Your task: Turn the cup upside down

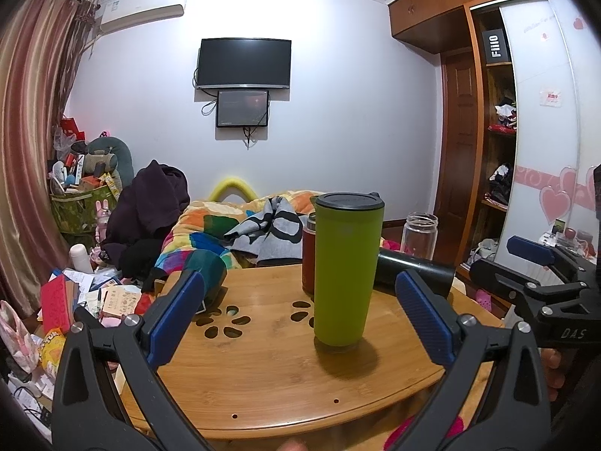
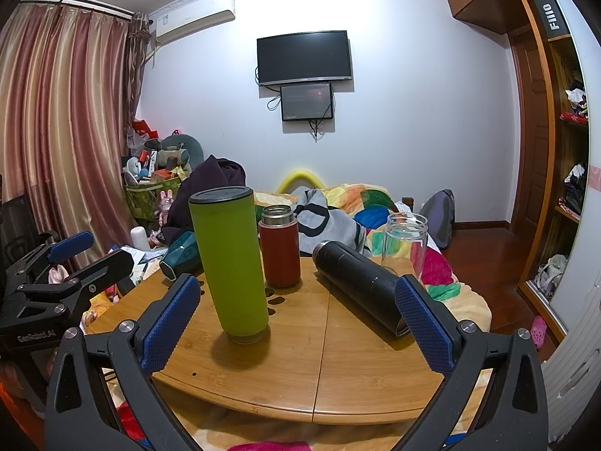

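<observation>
A tall green cup (image 1: 346, 268) with a dark lid on top stands upright on the round wooden table (image 1: 270, 383). It also shows in the right wrist view (image 2: 230, 267). My left gripper (image 1: 300, 314) is open and empty, its blue pads either side of the cup but nearer the camera. My right gripper (image 2: 296, 317) is open and empty, just in front of the cup and a lying black flask (image 2: 358, 283). The right gripper also shows at the right edge of the left wrist view (image 1: 541, 263).
A red flask (image 2: 280, 250) stands behind the green cup. A clear glass jar (image 2: 405, 242) stands at the table's far right edge. A dark teal cup (image 2: 182, 253) lies at the far left. Behind is a bed with a colourful quilt (image 2: 375, 203).
</observation>
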Demonstrator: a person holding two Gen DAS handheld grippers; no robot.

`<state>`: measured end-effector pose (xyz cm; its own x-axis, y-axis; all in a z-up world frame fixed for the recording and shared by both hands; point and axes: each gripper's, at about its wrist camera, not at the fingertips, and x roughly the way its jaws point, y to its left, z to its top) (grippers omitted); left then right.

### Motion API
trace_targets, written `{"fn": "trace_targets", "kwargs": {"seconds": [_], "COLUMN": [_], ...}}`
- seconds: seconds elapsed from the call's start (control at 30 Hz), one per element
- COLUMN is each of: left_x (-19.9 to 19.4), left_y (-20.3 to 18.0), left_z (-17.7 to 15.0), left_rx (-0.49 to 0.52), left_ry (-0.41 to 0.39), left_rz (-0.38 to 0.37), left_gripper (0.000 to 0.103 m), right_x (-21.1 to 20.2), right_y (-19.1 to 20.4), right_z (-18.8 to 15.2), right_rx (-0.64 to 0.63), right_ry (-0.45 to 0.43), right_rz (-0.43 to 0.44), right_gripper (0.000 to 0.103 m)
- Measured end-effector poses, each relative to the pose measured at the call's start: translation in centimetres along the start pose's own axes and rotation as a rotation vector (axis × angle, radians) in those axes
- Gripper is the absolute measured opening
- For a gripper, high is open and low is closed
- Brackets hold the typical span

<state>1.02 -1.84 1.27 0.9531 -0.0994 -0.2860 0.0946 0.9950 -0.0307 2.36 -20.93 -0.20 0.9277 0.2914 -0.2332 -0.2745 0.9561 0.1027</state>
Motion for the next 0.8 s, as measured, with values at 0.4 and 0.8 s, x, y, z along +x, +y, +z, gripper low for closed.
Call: {"fn": "trace_targets", "kwargs": {"seconds": [0.4,0.8], "left_x": [-0.4,-0.45], "left_y": [0.05,0.01], "left_z": [-0.14,-0.37], "left_rx": [-0.004,-0.008], "left_ry": [-0.01,-0.001], "left_rz": [-0.013,-0.044], "left_gripper": [0.103,0.103], "right_x": [0.08,0.08], "right_y": [0.17,0.21], "right_z": [0.35,0.31], "right_rx": [0.0,0.001], "right_ry": [-0.005,-0.003], "right_rz": [0.003,0.006], "right_gripper": [0.103,0.103]}}
